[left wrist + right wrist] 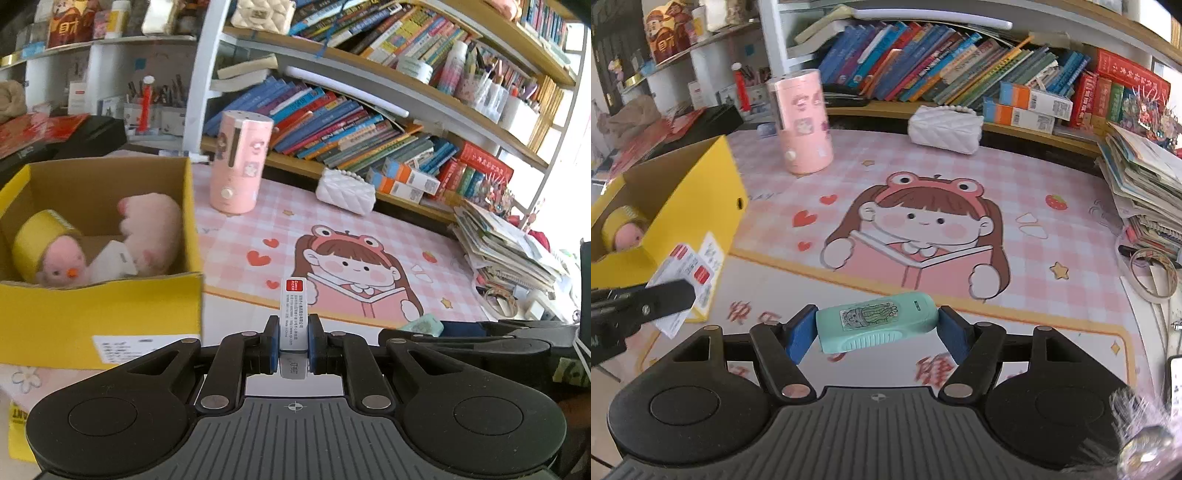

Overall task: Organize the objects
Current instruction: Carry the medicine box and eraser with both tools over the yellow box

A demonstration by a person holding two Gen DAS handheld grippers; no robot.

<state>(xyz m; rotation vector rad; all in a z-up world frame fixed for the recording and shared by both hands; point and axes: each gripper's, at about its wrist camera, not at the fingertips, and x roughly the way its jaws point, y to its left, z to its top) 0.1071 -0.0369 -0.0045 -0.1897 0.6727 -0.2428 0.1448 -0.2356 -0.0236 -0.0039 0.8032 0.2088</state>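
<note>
Lighting: bright daylight entered from the right, where a window (576,147) was blown out to white. Shadows: soft, faint. Distortion: strong fisheye; the bookshelves (406,122) bowed into curves, corners vignetted black. Blur: yellow box (701,192) and held packet (683,266) were motion-smeared; centre was sharp.

Counter: pink checked mat (1015,177) printed with a cartoon girl reading. Pink cylinder (803,122) upright near the mat's far edge. White quilted bag (943,129) lying against the shelf (1034,134). Shelf: leaning books (923,62), orange-and-blue boxes (1030,101). Right edge: paper stack (1145,184), tape ring (1154,271) just beside it.
</note>
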